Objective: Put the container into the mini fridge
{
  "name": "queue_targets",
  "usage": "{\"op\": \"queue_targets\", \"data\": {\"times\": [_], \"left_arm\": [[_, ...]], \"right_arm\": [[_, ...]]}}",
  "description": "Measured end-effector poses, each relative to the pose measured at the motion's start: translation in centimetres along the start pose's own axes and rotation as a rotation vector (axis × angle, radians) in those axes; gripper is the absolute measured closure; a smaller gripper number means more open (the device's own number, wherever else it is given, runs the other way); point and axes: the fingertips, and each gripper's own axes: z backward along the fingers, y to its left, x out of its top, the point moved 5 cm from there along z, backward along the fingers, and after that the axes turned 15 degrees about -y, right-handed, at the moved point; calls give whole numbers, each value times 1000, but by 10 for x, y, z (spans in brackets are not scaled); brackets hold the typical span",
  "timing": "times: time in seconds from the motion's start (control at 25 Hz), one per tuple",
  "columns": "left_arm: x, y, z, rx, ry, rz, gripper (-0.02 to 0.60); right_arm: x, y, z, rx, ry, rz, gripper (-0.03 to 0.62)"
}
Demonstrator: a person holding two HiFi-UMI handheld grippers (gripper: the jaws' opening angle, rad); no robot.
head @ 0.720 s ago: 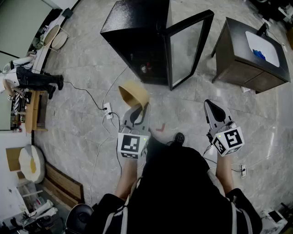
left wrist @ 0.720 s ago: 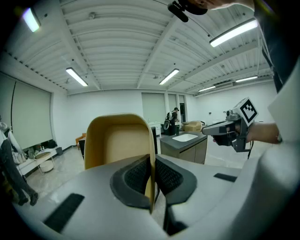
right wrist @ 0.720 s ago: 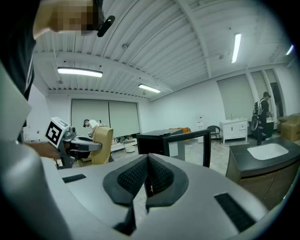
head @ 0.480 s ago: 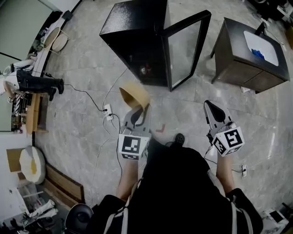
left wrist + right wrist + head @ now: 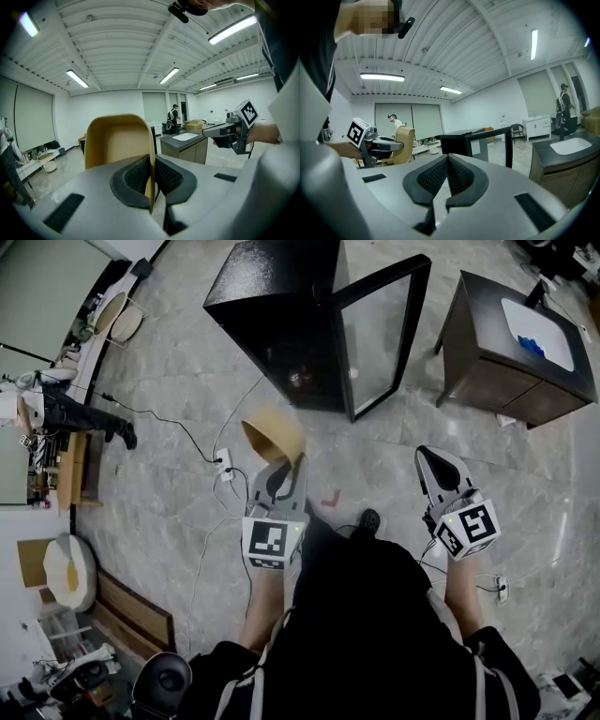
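My left gripper (image 5: 283, 474) is shut on the rim of a tan container (image 5: 272, 438), held up over the floor in front of me. In the left gripper view the container's thin wall (image 5: 119, 140) is pinched between the pads (image 5: 136, 174). The black mini fridge (image 5: 281, 306) stands ahead with its glass door (image 5: 380, 334) swung open to the right. My right gripper (image 5: 436, 470) is shut with nothing between its jaws, level with the left one and to its right; its pads (image 5: 459, 176) meet. The container (image 5: 404, 143) also shows at the left of the right gripper view.
A dark cabinet (image 5: 516, 343) with a white basin on top stands right of the fridge. A power strip (image 5: 223, 465) and cables lie on the grey tile floor left of the container. A person (image 5: 56, 409) stands far left by wooden furniture (image 5: 73, 465).
Both grippers and the container stay nearly in place; the view has shifted slightly. The person at the far left has moved.
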Motion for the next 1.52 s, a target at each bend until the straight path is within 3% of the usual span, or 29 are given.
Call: {"op": "queue_targets", "data": {"times": [0.36, 0.68, 1.12, 1.52], "left_arm": [[-20, 2, -2, -19, 59, 28, 545], [-32, 35, -31, -46, 65, 35, 545], [-28, 113, -102, -163, 42, 34, 545], [-56, 176, -150, -254, 79, 68, 544]], "right_arm": [[-14, -3, 8, -59, 51, -37, 576], [-22, -5, -21, -95, 42, -37, 576], [-9, -10, -126, -131, 30, -13, 576], [-14, -15, -201, -183, 32, 17, 576]]}}
